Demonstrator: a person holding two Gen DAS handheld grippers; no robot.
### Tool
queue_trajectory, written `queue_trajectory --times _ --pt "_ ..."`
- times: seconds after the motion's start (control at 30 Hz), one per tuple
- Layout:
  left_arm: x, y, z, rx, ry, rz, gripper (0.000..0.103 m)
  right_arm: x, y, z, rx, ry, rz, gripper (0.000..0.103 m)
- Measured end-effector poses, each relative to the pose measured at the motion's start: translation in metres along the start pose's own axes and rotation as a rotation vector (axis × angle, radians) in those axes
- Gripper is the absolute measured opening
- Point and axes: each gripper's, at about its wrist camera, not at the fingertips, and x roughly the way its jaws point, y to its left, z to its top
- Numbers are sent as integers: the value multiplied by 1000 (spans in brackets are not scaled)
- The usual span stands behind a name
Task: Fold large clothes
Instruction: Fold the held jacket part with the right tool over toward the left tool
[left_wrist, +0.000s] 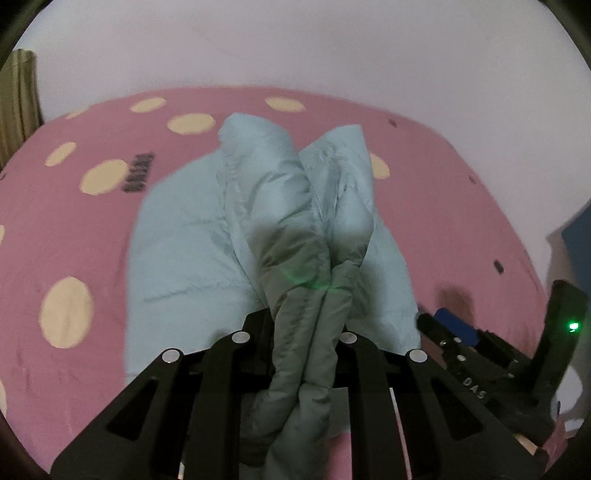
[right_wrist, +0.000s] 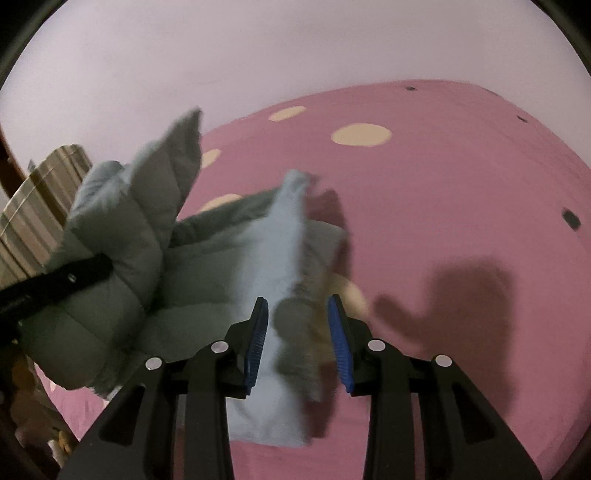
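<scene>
A light blue puffy jacket (left_wrist: 184, 236) lies partly spread on the pink bedsheet (left_wrist: 74, 229). In the left wrist view my left gripper (left_wrist: 306, 321) is shut on a bunched fold of it, and the fabric rises between the black fingers. My right gripper (left_wrist: 439, 328) shows at the lower right, beside the jacket's edge. In the right wrist view my right gripper (right_wrist: 297, 332) has its blue pads (right_wrist: 258, 332) apart. A blurred strip of the jacket (right_wrist: 273, 251) runs under and between them, with a gap at the right pad. The left gripper (right_wrist: 92, 271) pinches a thick bunch at the left.
The pink sheet with cream dots (right_wrist: 443, 203) stretches to the right and far side, up to a pale wall (right_wrist: 258, 55). A striped curtain (right_wrist: 37, 206) hangs at the left edge, and a curtain (left_wrist: 18, 92) also shows in the left wrist view. A dark blue object (left_wrist: 576, 236) stands beyond the bed's right edge.
</scene>
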Motion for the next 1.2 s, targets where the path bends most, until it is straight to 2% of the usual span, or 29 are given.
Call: queue_trajectory --times 0.17,0.43,0.53,0.67,0.7,0.77,0.93,1.2 --pt "39 -23 -12 33 47 24 14 3 -29 -7 36 15 -58 34" --pt "58 -41 -21 61 19 78 15 10 -61 -7 83 43 -93 34" --pt "51 -50 -25 57 4 83 20 13 -66 -6 90 47 -98 34" --pt "44 -60 -29 75 -2 75 39 14 -67 -7 89 53 -99 35" --pt "42 -62 -30 80 -3 68 44 12 -67 -8 87 53 -100 39" --pt "36 -68 -31 90 -11 54 48 11 -66 -8 87 45 -103 46" --pt "23 -74 -32 97 -21 26 52 3 -64 -12 79 32 -110 47" --pt "-29 -72 -40 111 -90 -24 52 -7 -60 -15 71 24 -118 47"
